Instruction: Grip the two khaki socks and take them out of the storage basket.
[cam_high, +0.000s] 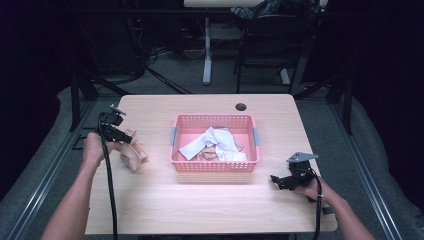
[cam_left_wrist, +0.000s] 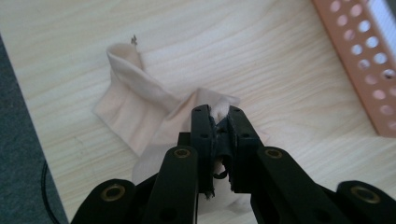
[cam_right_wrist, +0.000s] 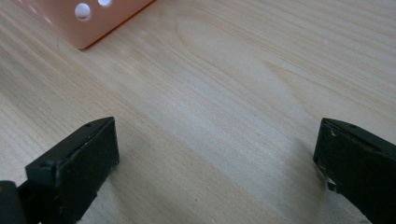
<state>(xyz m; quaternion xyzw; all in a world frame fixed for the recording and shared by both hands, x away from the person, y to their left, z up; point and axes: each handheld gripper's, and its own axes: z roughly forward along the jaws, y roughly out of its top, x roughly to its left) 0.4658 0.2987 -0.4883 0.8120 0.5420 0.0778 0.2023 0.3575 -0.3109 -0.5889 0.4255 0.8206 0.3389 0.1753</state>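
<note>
Wood table (cam_high: 210, 200), dark room behind: L gripper pinching beige sock, left of basket.
Near edge: right gripper (cam_high: 279, 181) sits w/ jaws spread, nothing betw. them. Farther: left gripper (cam_left_wrist: 218, 119) clamped on beige sock (cam_left_wrist: 135, 107), which trails away from its jaws onto the table; pink basket (cam_high: 215, 167) lies to its right, L hand nearer the sock.

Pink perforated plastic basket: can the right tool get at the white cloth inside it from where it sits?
Probably yes. The right tool stands open and empty on bare table beside the pink perforated plastic basket, whose top is open, with the crumpled white cloth lying uncovered.
</note>
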